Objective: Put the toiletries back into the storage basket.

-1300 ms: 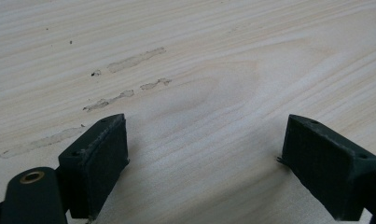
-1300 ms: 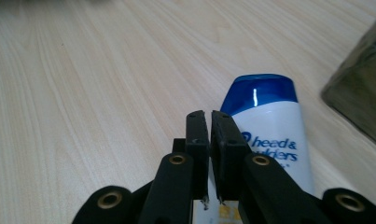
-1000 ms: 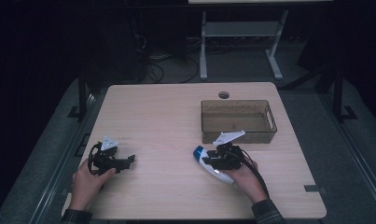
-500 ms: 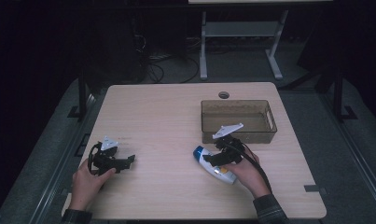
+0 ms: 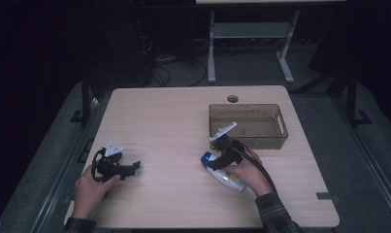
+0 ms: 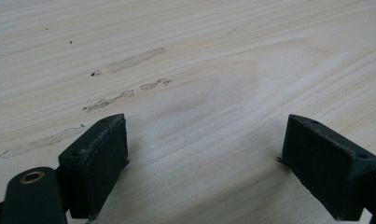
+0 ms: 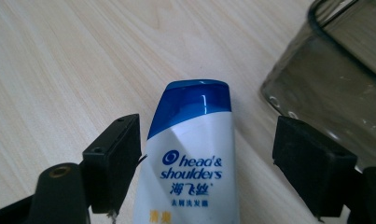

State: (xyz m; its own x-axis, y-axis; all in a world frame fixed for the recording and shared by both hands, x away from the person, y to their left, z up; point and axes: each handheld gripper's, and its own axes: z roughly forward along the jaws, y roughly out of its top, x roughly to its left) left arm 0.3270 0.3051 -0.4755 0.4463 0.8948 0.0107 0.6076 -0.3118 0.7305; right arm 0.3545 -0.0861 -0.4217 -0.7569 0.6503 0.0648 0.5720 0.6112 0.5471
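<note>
Shampoo bottle [image 7: 188, 158] lay flat on the counter [image 5: 173, 121] toward its right near corner, just beside the near wall of the clear bin [image 5: 249, 127]; right hand-held gripper [image 5: 221, 160] had just been opening, bottle between its jaws but released, pads off it. Left hand-held gripper [image 5: 133, 167] sat spread over bare wood near the left edge, grasping nothing. Right gripper view gave the "head & shoulders" label, illegible in the high view, where the hand hid most of the bottle.

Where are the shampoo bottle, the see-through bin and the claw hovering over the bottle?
shampoo bottle [image 7: 190, 154]: right gripper view, on the white front by the logo.
see-through bin [image 5: 280, 119]: high view, on its right end wall.
right claw [image 7: 206, 163]: right gripper view, midway between its two black jaws, which straddle the bottle.
</note>
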